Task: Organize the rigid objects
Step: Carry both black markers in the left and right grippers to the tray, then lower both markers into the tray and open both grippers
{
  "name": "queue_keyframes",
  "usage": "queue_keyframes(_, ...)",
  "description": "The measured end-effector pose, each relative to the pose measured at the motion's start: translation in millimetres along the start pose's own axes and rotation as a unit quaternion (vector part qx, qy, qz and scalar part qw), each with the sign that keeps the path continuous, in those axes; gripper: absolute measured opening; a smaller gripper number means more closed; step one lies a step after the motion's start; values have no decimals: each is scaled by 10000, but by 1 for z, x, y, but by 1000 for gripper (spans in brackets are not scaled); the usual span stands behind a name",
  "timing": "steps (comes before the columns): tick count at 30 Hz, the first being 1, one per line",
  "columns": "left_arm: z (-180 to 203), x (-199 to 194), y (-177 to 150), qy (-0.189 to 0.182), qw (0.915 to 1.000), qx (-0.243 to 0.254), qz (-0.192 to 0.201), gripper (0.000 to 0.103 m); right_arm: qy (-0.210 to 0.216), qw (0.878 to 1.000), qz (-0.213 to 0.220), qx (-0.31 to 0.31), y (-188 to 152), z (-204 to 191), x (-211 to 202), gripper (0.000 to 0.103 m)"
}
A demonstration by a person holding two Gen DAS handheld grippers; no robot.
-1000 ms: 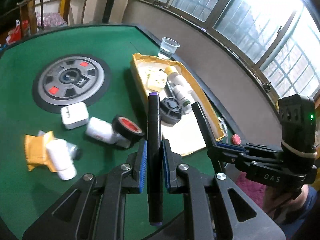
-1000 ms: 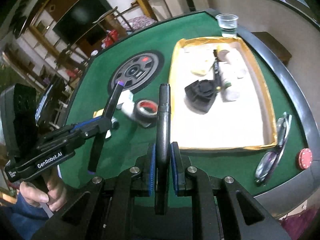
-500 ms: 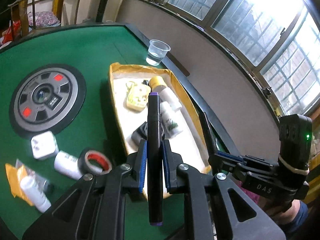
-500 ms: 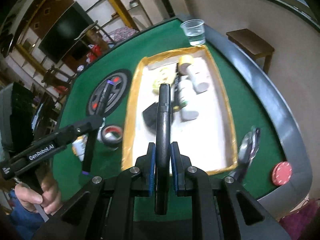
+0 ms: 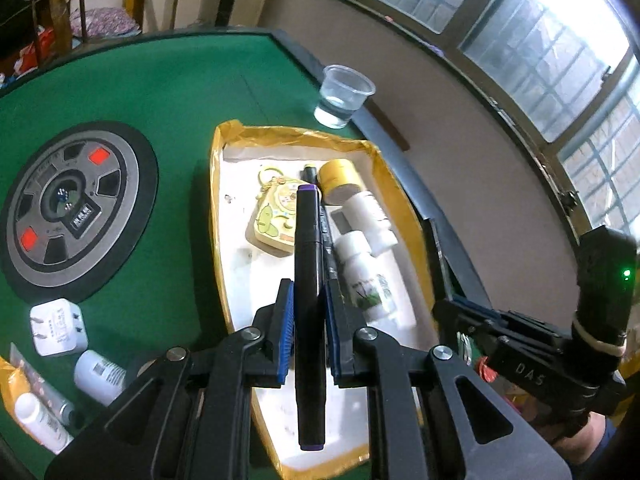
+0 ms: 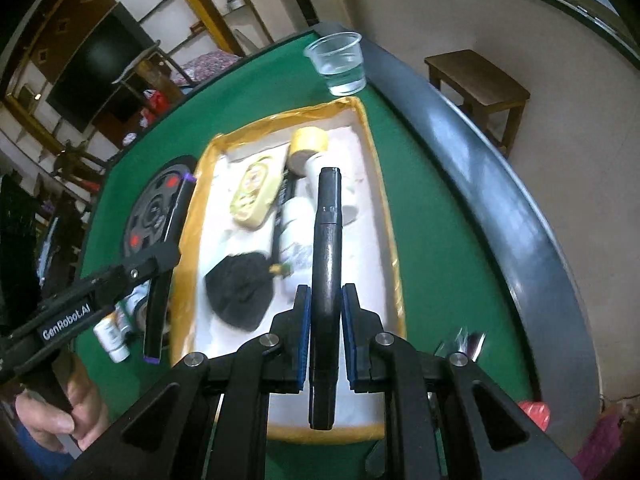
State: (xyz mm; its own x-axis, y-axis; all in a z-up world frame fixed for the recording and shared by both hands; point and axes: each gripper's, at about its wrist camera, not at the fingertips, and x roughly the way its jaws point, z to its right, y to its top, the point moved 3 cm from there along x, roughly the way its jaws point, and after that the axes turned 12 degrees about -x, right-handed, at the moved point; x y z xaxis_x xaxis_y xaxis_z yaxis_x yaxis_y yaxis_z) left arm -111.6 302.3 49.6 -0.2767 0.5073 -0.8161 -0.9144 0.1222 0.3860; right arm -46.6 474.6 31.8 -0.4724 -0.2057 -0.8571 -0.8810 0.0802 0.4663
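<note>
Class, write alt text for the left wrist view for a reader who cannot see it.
The left gripper clamps a black marker with purple ends above a yellow-rimmed tray on a green table. The tray holds white bottles, a yellow keychain charm and a yellow-capped jar; a plastic cup stands beyond.

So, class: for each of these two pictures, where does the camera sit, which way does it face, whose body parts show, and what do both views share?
Left wrist view: sits on the left tool, looking down along its purple-capped black marker at the yellow-rimmed white tray; the right tool shows.
Right wrist view: sits on the right tool, looking down along its plain black marker into the tray; a hand holds the left tool.
Shared: tray, clear plastic cup, green felt table.
</note>
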Motion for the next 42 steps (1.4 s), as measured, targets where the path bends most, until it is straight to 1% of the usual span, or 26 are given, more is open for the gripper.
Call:
queue_keyframes(3,-4,10,5,124,9999,-80,3,12,22,9998,-32,188,5,7,7,13)
queue_keyframes(6,-7,16,11,266,9995,-119,86,12,2,9997,-84,216,7,9,12,13)
queue_keyframes(13,-14,28,17,397,9991,-148,80,12,-133,9992,-184,328,9,19,19,13)
queue_keyframes(16,-16,33,17,465,9988,-153,71,12,-106,9990,-220,364,10,21,23,13)
queue_keyframes(26,-21,43,15,509,9983,-290,53,12,-300,9988,-321,201,16,16,32,13)
queue_keyframes(36,-20,44,13,612,9979,-196,75,12,-621,9966,-533,11,22,7,47,13)
queue_keyframes(42,-19,42,8,539,9984,-165,75,12,-624,9965,-560,65,20,8,47,13)
